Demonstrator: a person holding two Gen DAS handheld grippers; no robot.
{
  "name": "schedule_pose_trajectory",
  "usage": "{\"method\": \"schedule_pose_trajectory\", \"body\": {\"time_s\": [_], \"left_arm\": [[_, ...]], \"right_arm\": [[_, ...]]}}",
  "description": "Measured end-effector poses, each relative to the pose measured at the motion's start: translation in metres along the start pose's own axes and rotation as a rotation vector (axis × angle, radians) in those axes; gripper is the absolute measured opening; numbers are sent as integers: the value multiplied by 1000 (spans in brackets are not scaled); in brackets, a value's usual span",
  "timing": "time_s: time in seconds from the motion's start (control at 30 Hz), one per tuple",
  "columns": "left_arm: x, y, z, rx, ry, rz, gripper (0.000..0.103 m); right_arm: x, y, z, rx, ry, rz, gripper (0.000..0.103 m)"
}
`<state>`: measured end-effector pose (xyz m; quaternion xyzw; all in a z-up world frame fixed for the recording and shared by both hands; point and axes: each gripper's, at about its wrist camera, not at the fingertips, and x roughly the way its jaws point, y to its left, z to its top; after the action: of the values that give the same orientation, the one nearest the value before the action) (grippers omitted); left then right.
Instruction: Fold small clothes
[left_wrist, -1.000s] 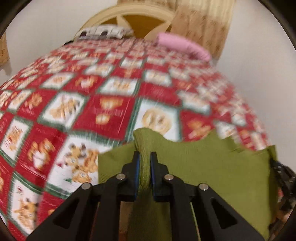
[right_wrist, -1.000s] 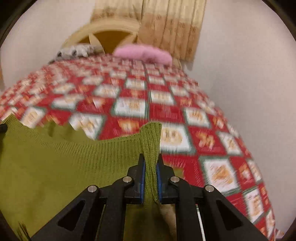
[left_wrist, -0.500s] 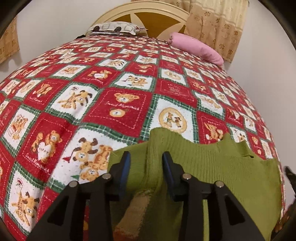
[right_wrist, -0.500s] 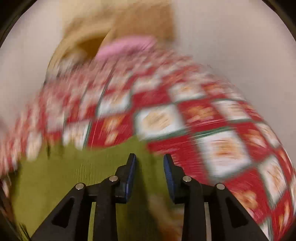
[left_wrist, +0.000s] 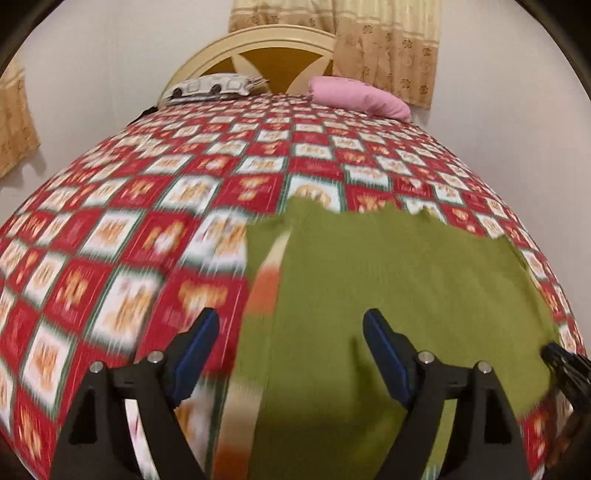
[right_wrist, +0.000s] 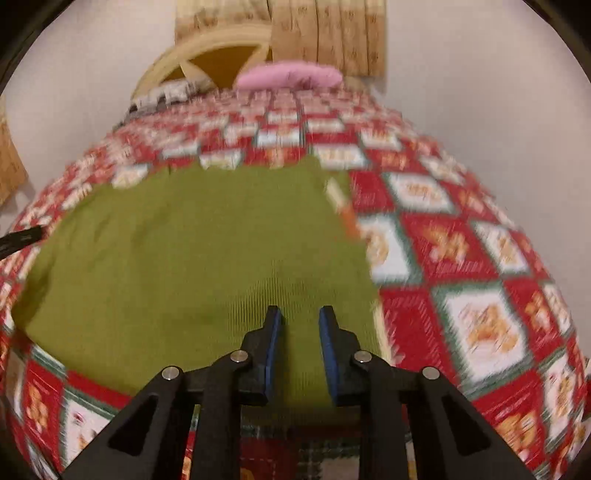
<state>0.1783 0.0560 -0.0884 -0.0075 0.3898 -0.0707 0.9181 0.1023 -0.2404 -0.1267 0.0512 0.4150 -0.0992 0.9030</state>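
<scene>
The left tool (left_wrist: 290, 339) has its jaws spread wide and opening further; nothing is pinched between its blue pads (left_wrist: 384, 349). Below and ahead of it lies the green knit garment (left_wrist: 388, 280), spread flat on the bed, its left edge running roughly under the gap between the fingers, with a cream and orange strip (left_wrist: 267, 275) showing along that edge. Left of the tool is bare bedspread (left_wrist: 110, 258), a red, white and green patchwork print. At the far right of its view, the tip of the other tool pokes in beside the garment.

The right tool (right_wrist: 300, 325) has its jaws narrowly apart and closing, with no cloth gripped between them; the green garment (right_wrist: 192, 258) lies directly beneath and stretches away to the tool's left and forward. To its right is bedspread (right_wrist: 461, 258). Far ahead of both tools sit a pink pillow (right_wrist: 288, 75), a patterned pillow (left_wrist: 214, 86), the cream headboard (left_wrist: 258, 40) and beige curtains (left_wrist: 388, 48). Much of both views is motion-blurred.
</scene>
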Motion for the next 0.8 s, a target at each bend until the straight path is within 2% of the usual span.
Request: {"method": "schedule_pose_trajectory", "body": {"time_s": [0.1, 0.2, 0.23, 0.33, 0.37, 0.47, 0.57, 0.63, 0.7, 0.8], "left_arm": [[-4, 6, -26, -19, 23, 48, 83], [8, 15, -47, -56, 75, 89, 84], [8, 22, -48, -91, 76, 64, 85], [11, 29, -46, -138, 83, 90, 97], [14, 30, -46, -139, 88, 92, 98], [16, 25, -46, -116, 86, 115, 99], [16, 27, -47, -126, 86, 111, 100], [12, 28, -50, -125, 83, 115, 100], [12, 26, -50, -118, 85, 125, 101], [12, 27, -51, -122, 85, 124, 101]], "right_arm": [[1, -1, 0, 8, -1, 2, 22], [2, -1, -4, 1, -22, -7, 22], [2, -2, -3, 2, -24, -6, 22], [2, -4, -2, 6, -27, -5, 22], [2, -2, -2, 0, -27, -14, 22], [2, 5, -1, -33, -20, -58, 22], [-8, 20, 1, -92, -36, -155, 22], [-30, 32, 0, -70, -94, -104, 22], [-45, 48, -1, -57, -110, -17, 22], [-58, 88, 0, -115, -122, 70, 22]]}}
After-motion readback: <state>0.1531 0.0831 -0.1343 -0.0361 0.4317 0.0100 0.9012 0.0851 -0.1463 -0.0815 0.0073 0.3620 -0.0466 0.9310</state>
